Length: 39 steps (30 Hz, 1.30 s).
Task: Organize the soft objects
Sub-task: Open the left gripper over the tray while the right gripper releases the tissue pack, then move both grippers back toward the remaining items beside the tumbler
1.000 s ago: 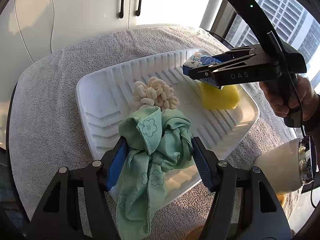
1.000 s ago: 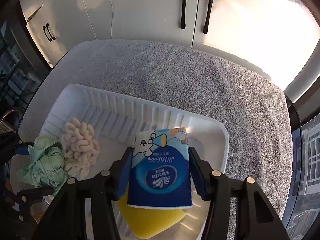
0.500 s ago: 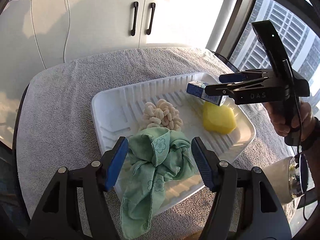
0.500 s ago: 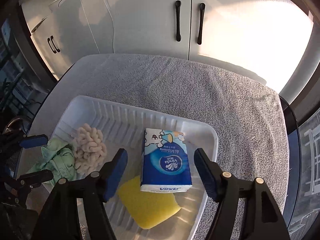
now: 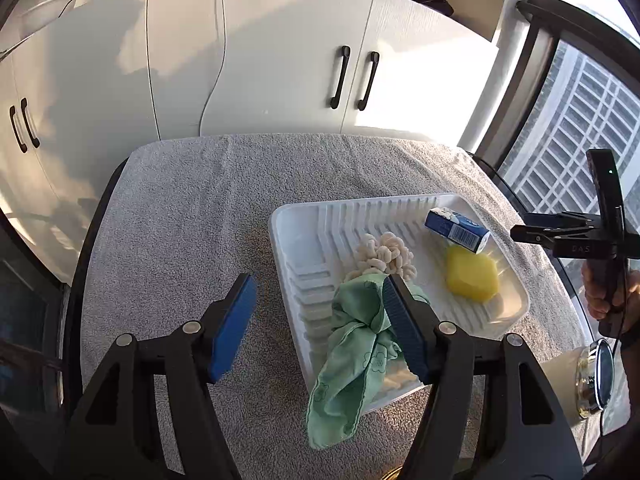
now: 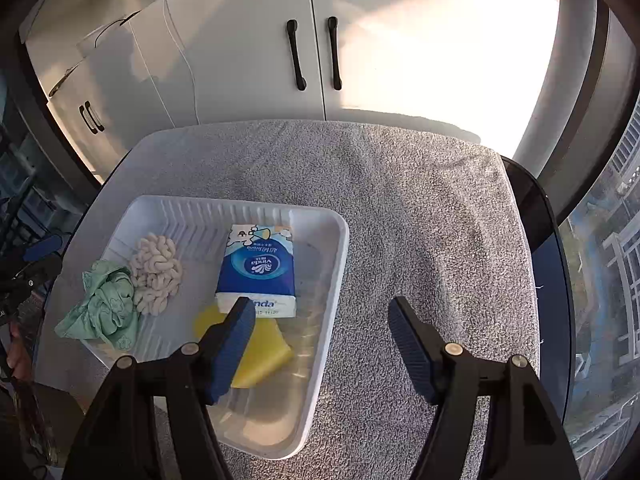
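Note:
A white ribbed tray (image 5: pixel 316 216) (image 6: pixel 336 240) lies on the grey towel. In it are a green cloth (image 5: pixel 352 340) (image 6: pixel 104 304) hanging over the near rim, a cream chenille scrunchie (image 5: pixel 384 254) (image 6: pixel 158 272), a yellow sponge (image 5: pixel 472 276) (image 6: pixel 264 352) and a blue tissue pack (image 5: pixel 456 230) (image 6: pixel 258 268) leaning on the sponge. My left gripper (image 5: pixel 320 320) is open and empty, above the tray's left edge. My right gripper (image 6: pixel 320 344) is open and empty, above the tray's right edge.
The grey towel (image 5: pixel 192 208) (image 6: pixel 420 220) covers a round table. White cabinets (image 5: pixel 280 60) (image 6: pixel 320 40) stand behind it. A window (image 5: pixel 580 112) is on the right. A person's hand (image 5: pixel 608 292) holds the right gripper.
Both grippers opened, let go of the green cloth and the tissue pack in the tray, and pulled back and up. The left gripper shifted left, the right gripper right.

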Available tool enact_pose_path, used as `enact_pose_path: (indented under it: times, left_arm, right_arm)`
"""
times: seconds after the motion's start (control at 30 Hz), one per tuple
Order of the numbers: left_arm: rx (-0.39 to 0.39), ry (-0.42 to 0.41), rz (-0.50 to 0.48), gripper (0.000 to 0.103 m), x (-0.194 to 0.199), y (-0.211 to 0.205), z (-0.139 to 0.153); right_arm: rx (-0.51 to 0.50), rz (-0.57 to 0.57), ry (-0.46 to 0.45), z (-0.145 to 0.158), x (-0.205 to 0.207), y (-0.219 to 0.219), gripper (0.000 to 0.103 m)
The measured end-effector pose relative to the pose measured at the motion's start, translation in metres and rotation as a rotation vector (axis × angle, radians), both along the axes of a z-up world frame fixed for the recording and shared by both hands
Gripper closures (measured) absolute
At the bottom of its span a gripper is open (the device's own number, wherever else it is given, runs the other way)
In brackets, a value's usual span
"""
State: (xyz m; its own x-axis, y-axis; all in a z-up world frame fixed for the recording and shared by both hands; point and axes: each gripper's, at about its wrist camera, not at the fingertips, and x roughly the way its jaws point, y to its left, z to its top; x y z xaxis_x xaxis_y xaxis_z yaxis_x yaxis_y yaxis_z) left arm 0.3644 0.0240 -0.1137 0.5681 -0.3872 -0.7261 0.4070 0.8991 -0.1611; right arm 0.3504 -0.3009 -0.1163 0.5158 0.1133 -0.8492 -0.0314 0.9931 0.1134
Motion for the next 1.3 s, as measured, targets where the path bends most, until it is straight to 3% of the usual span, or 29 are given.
enact_pose_path:
  times: [0.53,0.97,1.3]
  left_arm:
    - [0.019,-0.028,0.157,0.039,-0.050,0.083,-0.006]
    - [0.005,-0.031,0.157,0.039,-0.130,0.120,-0.030]
    - [-0.015,-0.002,0.123,0.039,-0.200,0.132,-0.055]
  right_arm:
    - [-0.043,-0.089,0.013,-0.009,-0.093,-0.058,0.031]
    - [-0.043,-0.097,0.015,-0.021,-0.202,-0.078,0.031]
    - [0.030,-0.116,0.018,-0.039,-0.277,-0.073,0.031]
